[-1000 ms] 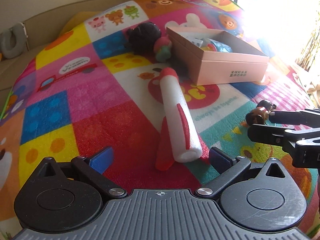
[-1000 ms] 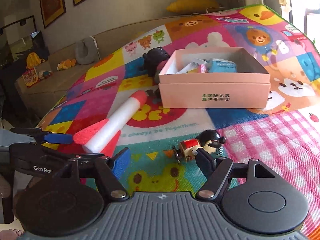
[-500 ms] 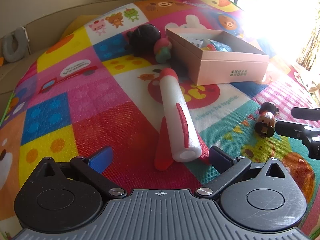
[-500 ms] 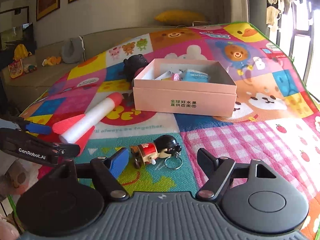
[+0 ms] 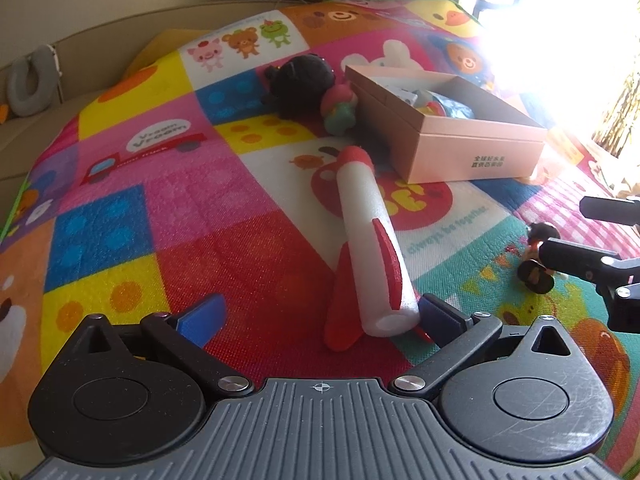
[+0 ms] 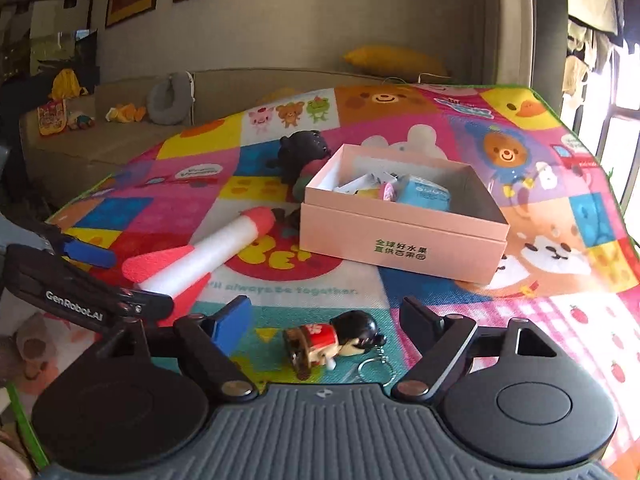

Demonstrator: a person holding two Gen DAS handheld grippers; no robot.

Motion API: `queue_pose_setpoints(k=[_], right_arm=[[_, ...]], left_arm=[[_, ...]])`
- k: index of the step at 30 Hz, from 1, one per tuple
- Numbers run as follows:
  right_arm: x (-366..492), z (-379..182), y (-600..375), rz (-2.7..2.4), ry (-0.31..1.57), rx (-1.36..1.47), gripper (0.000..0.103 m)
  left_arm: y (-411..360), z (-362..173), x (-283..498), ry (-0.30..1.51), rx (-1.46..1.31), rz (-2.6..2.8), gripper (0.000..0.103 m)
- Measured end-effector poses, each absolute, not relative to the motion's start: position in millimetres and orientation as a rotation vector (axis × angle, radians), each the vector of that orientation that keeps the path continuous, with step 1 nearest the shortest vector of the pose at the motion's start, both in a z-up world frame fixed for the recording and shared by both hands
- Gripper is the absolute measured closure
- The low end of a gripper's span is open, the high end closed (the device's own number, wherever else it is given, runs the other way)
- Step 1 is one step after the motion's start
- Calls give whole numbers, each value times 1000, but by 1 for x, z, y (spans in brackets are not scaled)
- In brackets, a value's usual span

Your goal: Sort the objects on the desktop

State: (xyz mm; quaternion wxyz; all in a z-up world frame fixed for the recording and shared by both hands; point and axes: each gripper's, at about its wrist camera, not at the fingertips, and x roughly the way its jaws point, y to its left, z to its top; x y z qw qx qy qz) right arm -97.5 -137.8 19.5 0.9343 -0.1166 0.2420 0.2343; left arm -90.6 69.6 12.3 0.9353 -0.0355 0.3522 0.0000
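A white foam rocket (image 5: 368, 240) with red nose and fins lies on the colourful play mat (image 5: 160, 200). Its tail end sits between the fingers of my open left gripper (image 5: 320, 316), close to the right finger, and the pads do not press on it. A small doll keychain (image 6: 336, 340) with black hair and a red body lies on the mat between the fingers of my right gripper (image 6: 326, 318). Those jaws are opening and stand clear of the doll on both sides. The doll (image 5: 536, 268) also shows in the left wrist view, beside my right gripper (image 5: 564, 227).
An open pink box (image 6: 400, 240) holding several small items stands beyond the rocket (image 6: 224, 248). A black plush toy (image 5: 300, 80) and a pink-green soft toy (image 5: 340, 108) lie at the box's left. My left gripper (image 6: 120, 278) is near, at the left. A sofa with cushions is behind the mat.
The right gripper has rolled and its jaws have widened. The doll, earlier by the right finger and then by the left, now lies midway between them. The left gripper and rocket stayed put.
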Motion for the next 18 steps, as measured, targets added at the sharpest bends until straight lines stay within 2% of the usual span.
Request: queue_pose_setpoints(k=[9, 15, 18], right_arm=[[-61, 1, -139, 540, 627, -253, 22], [-36, 33, -131, 571, 549, -189, 22], [-3, 38, -109, 610, 599, -167, 22]], left_arm=[[79, 30, -100, 663, -152, -77, 0], [68, 38, -90, 640, -112, -81, 0], [66, 40, -90, 629, -80, -72, 0]])
